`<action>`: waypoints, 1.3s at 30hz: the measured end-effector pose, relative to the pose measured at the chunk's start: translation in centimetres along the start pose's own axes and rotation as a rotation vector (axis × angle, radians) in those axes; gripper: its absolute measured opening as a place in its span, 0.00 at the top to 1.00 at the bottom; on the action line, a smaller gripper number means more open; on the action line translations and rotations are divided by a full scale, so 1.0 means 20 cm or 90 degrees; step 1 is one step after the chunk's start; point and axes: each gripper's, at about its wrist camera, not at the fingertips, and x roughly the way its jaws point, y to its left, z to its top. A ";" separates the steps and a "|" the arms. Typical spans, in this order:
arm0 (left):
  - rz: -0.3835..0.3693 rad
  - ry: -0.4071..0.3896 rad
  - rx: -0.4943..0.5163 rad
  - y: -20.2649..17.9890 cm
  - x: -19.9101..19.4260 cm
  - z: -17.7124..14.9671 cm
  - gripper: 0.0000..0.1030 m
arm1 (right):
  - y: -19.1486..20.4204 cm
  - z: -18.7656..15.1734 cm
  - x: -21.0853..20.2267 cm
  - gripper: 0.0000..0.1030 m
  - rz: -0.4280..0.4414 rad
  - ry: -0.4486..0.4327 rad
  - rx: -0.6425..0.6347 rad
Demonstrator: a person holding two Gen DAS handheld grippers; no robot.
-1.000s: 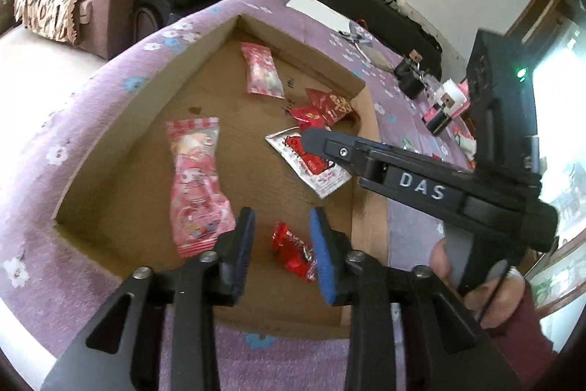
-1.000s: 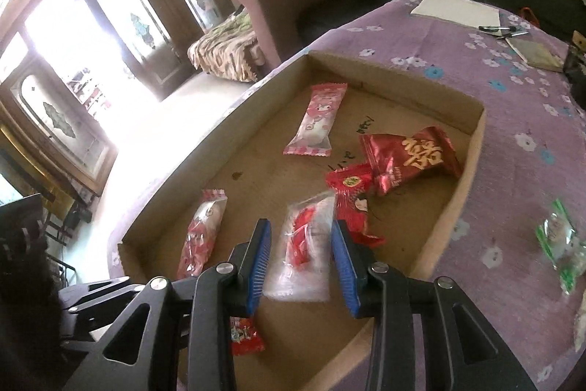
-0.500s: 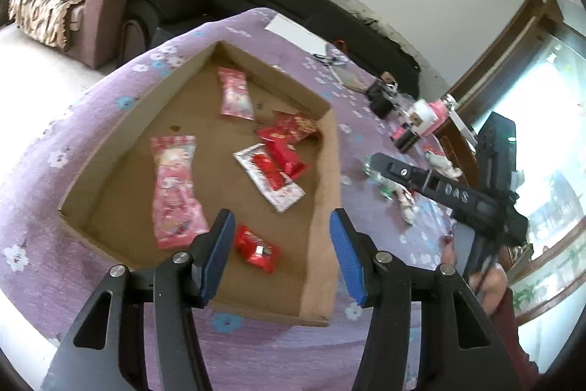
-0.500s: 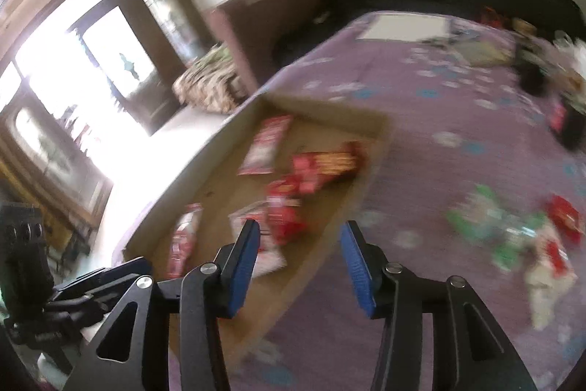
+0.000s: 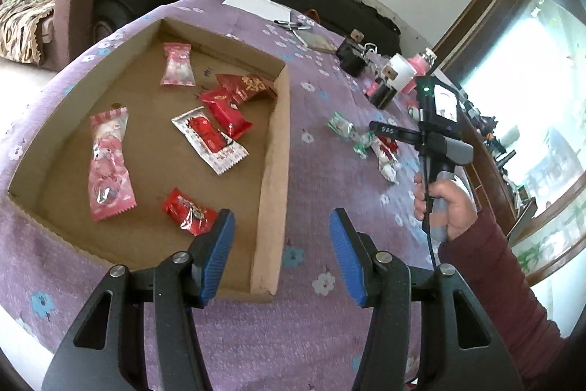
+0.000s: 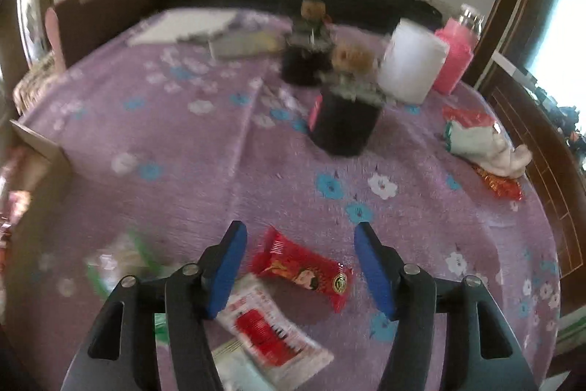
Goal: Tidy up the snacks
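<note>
Here the purple flowered cloth [image 5: 322,178] covers the whole table, and a shallow cardboard tray [image 5: 273,171] sits on its left part. Far across the table in the right wrist view stand a dark jar [image 6: 342,123] with a cork stopper, a second dark jar [image 6: 306,61] behind it, a white roll [image 6: 414,61] and a pink bottle [image 6: 454,61]; a crumpled white and red wrapper [image 6: 483,141] lies to their right. That view is blurred, so small print cannot be read.

The left gripper [image 5: 282,255] hangs above the near right corner of the tray, its blue pads spread wide with nothing between them. Inside the tray lie six snacks: a long pink packet [image 5: 108,163] at the left, a smaller pink packet [image 5: 177,65] at the far end, a red pouch with gold writing [image 5: 249,85], a red packet [image 5: 225,112] just beside it, a clear packet with red filling [image 5: 208,140] in the middle, and a small red candy [image 5: 188,209] near the left pad.

The right gripper [image 6: 296,270] hovers over loose snacks on the cloth, to the right of the tray, its jaws also wide apart and empty. Between its pads lies a red snack packet [image 6: 304,268] with a face and a round mark, resting flat. A white packet with a red label [image 6: 271,325] lies nearer, partly under the left pad, and green-and-white wrappers [image 6: 121,262] lie to the left, blurred.
</note>
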 end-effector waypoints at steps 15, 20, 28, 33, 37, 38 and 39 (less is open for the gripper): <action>-0.011 0.051 0.064 -0.21 0.15 -0.06 0.49 | -0.07 -0.45 -0.31 0.50 0.145 0.027 -0.062; -0.018 0.073 0.111 -0.35 0.21 -0.11 0.49 | -0.29 -0.49 -0.28 0.47 0.162 0.020 0.044; -0.002 0.103 0.150 -0.49 0.32 -0.14 0.49 | -0.35 -0.58 -0.30 0.48 0.194 -0.031 0.071; 0.020 0.117 0.186 -0.62 0.48 -0.16 0.49 | -0.36 -0.58 -0.29 0.49 0.186 -0.034 0.081; 0.043 0.118 0.243 -0.73 0.60 -0.15 0.49 | -0.40 -0.59 -0.28 0.48 0.193 -0.029 0.105; 0.045 0.119 0.258 -0.76 0.64 -0.14 0.49 | -0.41 -0.59 -0.28 0.48 0.194 -0.027 0.108; 0.042 0.122 0.266 -0.77 0.66 -0.14 0.49 | -0.41 -0.59 -0.28 0.48 0.196 -0.026 0.111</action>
